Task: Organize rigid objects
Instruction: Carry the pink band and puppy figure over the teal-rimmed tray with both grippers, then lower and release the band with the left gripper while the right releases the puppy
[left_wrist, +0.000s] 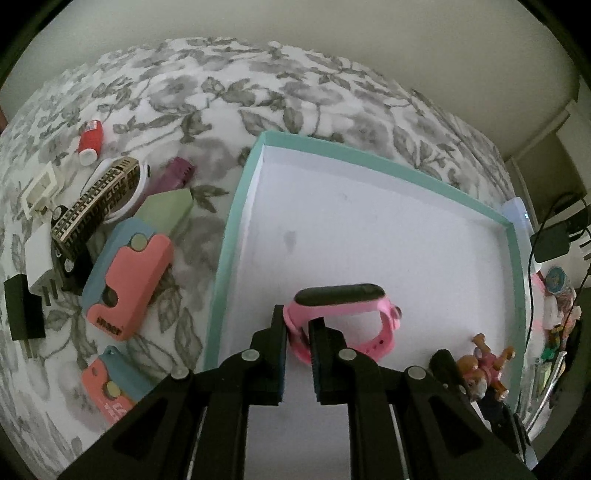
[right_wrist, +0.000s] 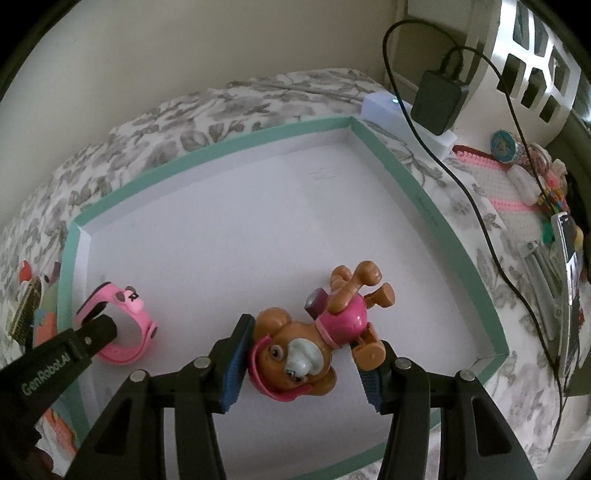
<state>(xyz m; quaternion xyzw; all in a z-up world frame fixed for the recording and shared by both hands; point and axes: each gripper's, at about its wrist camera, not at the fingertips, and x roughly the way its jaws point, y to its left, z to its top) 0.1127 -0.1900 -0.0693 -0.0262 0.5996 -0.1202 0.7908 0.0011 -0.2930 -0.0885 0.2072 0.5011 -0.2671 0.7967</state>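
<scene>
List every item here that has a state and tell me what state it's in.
Left gripper: shut on the strap of the pink watch, inside the box.
Right gripper: jaws either side of the toy dog; grip unclear.
Toy dog: lying on its back in the box.
Teal box: open, no lid.
Red bottle: lying on the bedspread, cap on.
</scene>
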